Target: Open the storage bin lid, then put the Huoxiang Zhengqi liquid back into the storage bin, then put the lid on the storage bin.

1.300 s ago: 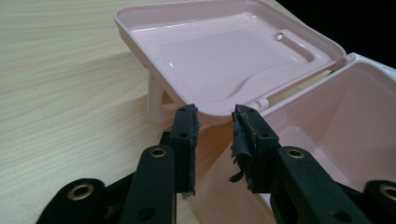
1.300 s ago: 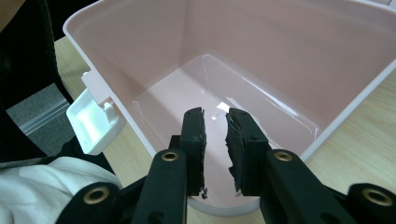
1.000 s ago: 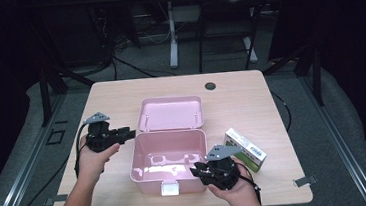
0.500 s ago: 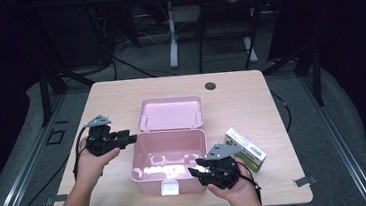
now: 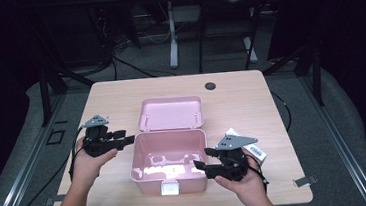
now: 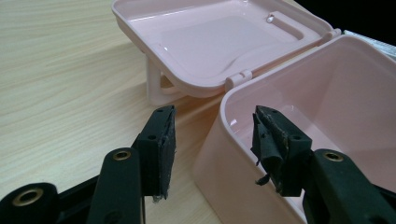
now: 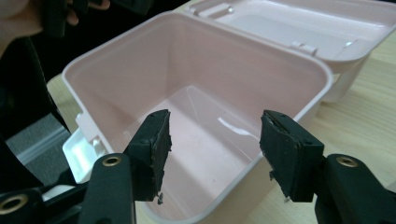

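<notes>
The left gripper [image 5: 129,138] has crept a little closer to the pink box [image 5: 168,159] since a moment ago, and the right gripper [image 5: 201,162] has hardly moved at all. The box sits in the middle of the table [image 5: 120,96], near the person's edge, with its lid [image 5: 171,113] flopped wide open behind it. Nothing is inside that I can see. Both claws are open wide and hold nothing. In the left gripper view the two jaws stand on either side of the box's corner wall [image 6: 224,121], one inside and one outside. In the right gripper view the jaws hang over the near rim [image 7: 261,163]. I think the box could tip or slide if one claw pinches the thin wall and pulls before the other one helps. It looks light. The small white packet [image 5: 247,147] lies just behind the right gripper, and the hand could knock it off the table if it swings back.
</notes>
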Motion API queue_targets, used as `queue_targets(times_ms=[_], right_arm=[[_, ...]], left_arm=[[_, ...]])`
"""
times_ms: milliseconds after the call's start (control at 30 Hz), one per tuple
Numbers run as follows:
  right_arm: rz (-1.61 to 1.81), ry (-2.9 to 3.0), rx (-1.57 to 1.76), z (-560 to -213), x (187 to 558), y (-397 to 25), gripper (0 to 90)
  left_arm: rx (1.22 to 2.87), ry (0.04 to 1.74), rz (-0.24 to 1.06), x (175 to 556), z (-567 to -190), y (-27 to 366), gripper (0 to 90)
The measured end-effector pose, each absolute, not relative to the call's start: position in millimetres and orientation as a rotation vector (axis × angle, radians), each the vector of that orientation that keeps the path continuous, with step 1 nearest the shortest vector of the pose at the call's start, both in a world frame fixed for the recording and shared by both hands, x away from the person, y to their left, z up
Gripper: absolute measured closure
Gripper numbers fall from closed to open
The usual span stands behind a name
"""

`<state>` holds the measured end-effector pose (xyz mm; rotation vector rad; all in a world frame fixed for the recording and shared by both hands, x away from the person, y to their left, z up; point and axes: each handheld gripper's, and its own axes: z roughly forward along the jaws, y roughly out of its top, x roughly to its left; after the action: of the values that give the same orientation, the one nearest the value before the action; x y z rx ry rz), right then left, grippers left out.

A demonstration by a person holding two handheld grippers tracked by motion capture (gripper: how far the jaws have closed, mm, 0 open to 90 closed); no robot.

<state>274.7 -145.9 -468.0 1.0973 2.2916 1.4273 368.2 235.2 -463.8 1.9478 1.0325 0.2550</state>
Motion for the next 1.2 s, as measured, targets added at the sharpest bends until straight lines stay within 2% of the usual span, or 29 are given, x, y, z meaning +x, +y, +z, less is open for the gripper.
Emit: queue_targets(times_ms=[467,833,1200], right_arm=[[1.323,2.287,1.145,-444,299,-171,41.6],[1.212,2.41,1.152,-435,313,-173,30.1],[1.054,2.491,1.174,-429,334,-181,29.1]], left_arm=[[1.948,0.993,0.263,363,-452,244,46.7],[2.041,0.979,0.307,360,-449,237,44.0],[2.039,0.968,0.258,359,-447,236,40.8]])
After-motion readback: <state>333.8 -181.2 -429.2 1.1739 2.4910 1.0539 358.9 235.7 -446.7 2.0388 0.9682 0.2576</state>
